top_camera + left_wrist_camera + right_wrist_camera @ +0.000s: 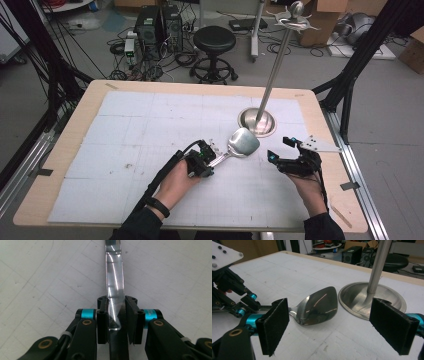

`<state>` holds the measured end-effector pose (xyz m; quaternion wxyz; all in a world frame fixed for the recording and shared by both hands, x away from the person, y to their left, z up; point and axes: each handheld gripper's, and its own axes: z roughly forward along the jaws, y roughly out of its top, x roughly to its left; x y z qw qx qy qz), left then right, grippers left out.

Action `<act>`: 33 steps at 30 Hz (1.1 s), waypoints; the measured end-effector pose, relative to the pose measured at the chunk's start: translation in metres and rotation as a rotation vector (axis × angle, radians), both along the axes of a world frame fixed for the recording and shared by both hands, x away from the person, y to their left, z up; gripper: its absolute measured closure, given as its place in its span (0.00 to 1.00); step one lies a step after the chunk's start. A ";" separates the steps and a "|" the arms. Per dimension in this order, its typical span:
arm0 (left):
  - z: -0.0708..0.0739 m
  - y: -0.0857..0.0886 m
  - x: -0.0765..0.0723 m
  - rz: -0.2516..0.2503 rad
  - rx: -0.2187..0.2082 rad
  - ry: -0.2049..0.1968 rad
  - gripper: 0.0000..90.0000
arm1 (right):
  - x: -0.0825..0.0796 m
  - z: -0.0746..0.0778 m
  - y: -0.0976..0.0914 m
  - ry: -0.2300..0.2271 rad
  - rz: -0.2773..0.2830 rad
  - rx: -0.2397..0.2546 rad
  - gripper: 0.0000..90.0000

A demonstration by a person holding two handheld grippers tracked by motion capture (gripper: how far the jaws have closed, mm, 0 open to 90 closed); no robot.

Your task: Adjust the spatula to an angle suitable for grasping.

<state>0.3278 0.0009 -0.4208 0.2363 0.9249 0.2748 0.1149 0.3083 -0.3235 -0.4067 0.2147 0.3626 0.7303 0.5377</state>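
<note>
A large shiny metal spoon (243, 141) lies near the middle of the white gridded mat (150, 130), its bowl pointing toward the stand. My left gripper (209, 160) is shut on its flat handle (114, 287), with both pads pressed against the handle's sides in the left gripper view (116, 312). A steel stand has a round base (257, 122) and a tall pole (275, 70) just beyond the bowl. My right gripper (280, 149) hovers wide open to the right of the spoon. In the right gripper view (334, 325) the spoon bowl (318, 306) and the base (362, 297) lie ahead between the jaws.
The pole ends in a hooked top piece (295, 17) high above the table's far edge. Beyond the wooden table (320, 130) stand a black stool (214, 42), computer towers (157, 27) and floor cables. Black frame struts (360, 60) rise at both sides.
</note>
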 end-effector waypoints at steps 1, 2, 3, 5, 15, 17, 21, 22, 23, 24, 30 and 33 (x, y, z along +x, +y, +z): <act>0.000 0.000 0.000 0.000 -0.001 -0.004 0.82 | 0.000 0.000 0.000 0.001 0.002 0.000 0.17; 0.000 0.000 0.000 0.003 -0.001 -0.003 0.82 | 0.000 0.000 0.000 0.001 0.002 0.000 0.17; 0.000 0.000 0.000 0.004 -0.005 0.000 0.82 | 0.000 0.000 0.000 -0.002 0.001 0.001 0.17; 0.000 0.002 0.001 0.005 -0.019 0.012 0.82 | -0.001 0.001 -0.001 -0.001 0.002 0.005 0.17; 0.003 0.009 0.003 -0.049 -0.076 0.012 0.83 | -0.003 0.003 -0.005 -0.024 -0.016 0.025 0.18; 0.003 0.009 0.004 -0.073 -0.093 0.022 0.83 | -0.003 0.004 -0.005 -0.027 -0.018 0.030 0.18; 0.002 0.004 0.001 -0.122 -0.113 -0.001 0.83 | -0.004 0.006 -0.007 -0.039 -0.026 0.036 0.19; 0.002 0.003 0.001 -0.134 -0.120 -0.005 0.83 | -0.005 0.007 -0.007 -0.045 -0.030 0.038 0.19; 0.002 0.003 0.001 -0.150 -0.134 -0.001 0.83 | -0.006 0.009 -0.008 -0.058 -0.034 0.042 0.19; 0.002 0.002 0.001 -0.157 -0.150 -0.008 0.83 | -0.007 0.012 -0.009 -0.066 -0.036 0.049 0.19; 0.003 -0.004 0.005 -0.199 -0.214 -0.013 0.83 | -0.012 0.027 -0.019 -0.106 -0.061 0.095 0.20; 0.002 -0.016 0.005 -0.238 -0.210 -0.013 0.83 | -0.014 0.032 -0.023 -0.121 -0.075 0.105 0.20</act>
